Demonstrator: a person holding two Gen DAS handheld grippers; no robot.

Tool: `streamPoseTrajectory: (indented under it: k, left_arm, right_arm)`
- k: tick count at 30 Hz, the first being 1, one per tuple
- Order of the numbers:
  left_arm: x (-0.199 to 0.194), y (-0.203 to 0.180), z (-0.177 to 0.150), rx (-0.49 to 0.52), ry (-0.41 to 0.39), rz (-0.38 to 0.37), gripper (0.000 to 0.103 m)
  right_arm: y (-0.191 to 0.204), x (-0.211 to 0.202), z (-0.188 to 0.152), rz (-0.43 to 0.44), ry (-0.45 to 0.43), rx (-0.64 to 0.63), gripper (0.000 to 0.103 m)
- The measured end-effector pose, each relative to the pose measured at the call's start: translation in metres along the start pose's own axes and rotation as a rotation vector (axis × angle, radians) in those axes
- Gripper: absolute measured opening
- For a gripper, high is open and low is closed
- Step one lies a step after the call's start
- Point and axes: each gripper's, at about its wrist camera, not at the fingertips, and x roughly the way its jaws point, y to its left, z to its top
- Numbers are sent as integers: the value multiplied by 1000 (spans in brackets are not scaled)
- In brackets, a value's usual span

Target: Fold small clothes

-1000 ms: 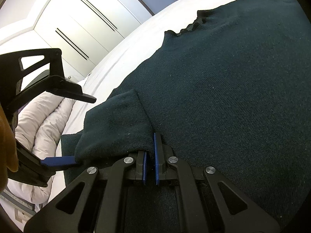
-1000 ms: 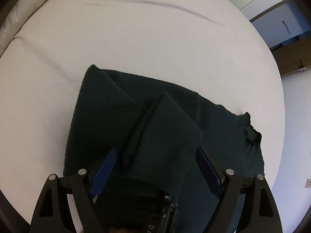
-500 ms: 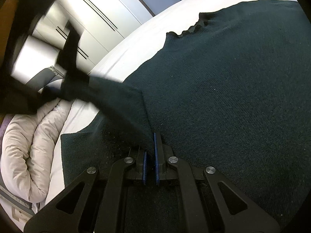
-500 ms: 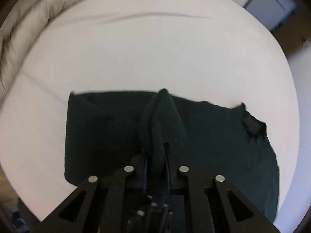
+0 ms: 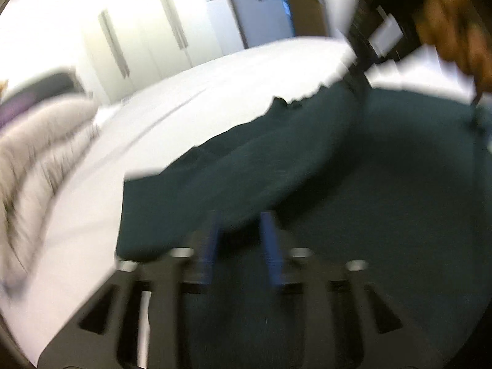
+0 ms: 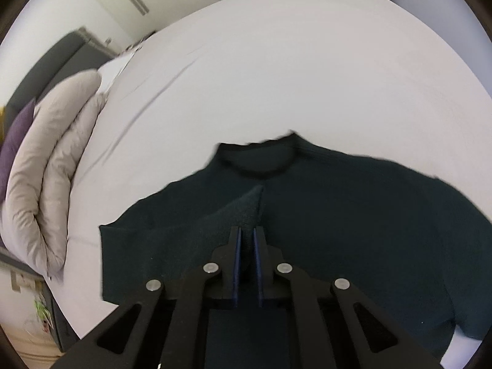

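Left wrist view is heavily motion-blurred; right wrist view is sharp.

Sweater (image 6: 353, 215): dark green knit, lying spread on the white bed (image 6: 276, 77). Collar (image 6: 261, 160) points toward the far side of the bed. Left edge of the sweater is a straight line against the sheet. In the left wrist view the sweater (image 5: 384, 200) fills the lower right of the frame, its collar edge ragged against the sheet (image 5: 215, 92).

Right claw (image 6: 245, 240): blue pads drawn close together, pinching a raised fold of the sweater's fabric, probably the sleeve (image 6: 221, 218). The fold rises from the sweater's left edge toward the pads, ending in a peak just short of the collar.

Left claw (image 5: 240, 227): blue pads stand visibly apart, with a gap between them. A ridge of sweater fabric runs across just beyond the pads; blur prevents telling whether either pad touches it. Nothing looks gripped.

The person's right hand (image 5: 455, 21) and its black tool appear blurred above the sweater, past the collar side.

Surroundings: rolled beige duvet (image 6: 52, 169) lies well to the left of the sweater on the bed; purple pillow (image 6: 17, 132) behind the duvet. White wardrobe doors (image 5: 138, 40) beyond the bed.
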Motion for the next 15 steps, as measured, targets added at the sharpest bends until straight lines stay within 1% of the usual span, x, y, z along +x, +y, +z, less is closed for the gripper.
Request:
streamPoseTrajectory:
  k: [1, 2, 4, 5, 6, 9, 10, 12, 14, 15]
  left_arm:
    - [-7, 12, -5, -63, -11, -12, 87]
    - [-13, 21, -10, -106, -26, -11, 91]
    - [-21, 41, -18, -177, -31, -1, 91]
    - [-23, 51, -21, -212, -29, 7, 91]
    - [-24, 63, -24, -263, -31, 11, 91]
    - [-23, 100, -33, -408, -21, -1, 89]
    - [-22, 109, -35, -441, -13, -1, 87]
    - [-19, 125, -37, -488, 13, -22, 80]
    - [-16, 132, -32, -513, 24, -41, 65]
    - [-16, 138, -28, -522, 19, -46, 63]
  right_arm:
    - [-9, 0, -3, 8, -9, 17, 8]
    - [-21, -1, -7, 23, -23, 52, 8]
    - [-30, -3, -12, 48, -46, 100, 8]
    - [-41, -4, -15, 64, -63, 130, 8]
    - [-48, -4, -17, 65, -70, 147, 8]
    - [-69, -7, -22, 90, -99, 227, 8]
    - [-76, -9, -24, 99, -109, 248, 8]
    - [-86, -7, -26, 115, -101, 267, 8]
    - [-91, 1, -29, 110, -78, 266, 8]
    - [-92, 3, -30, 108, -77, 269, 8]
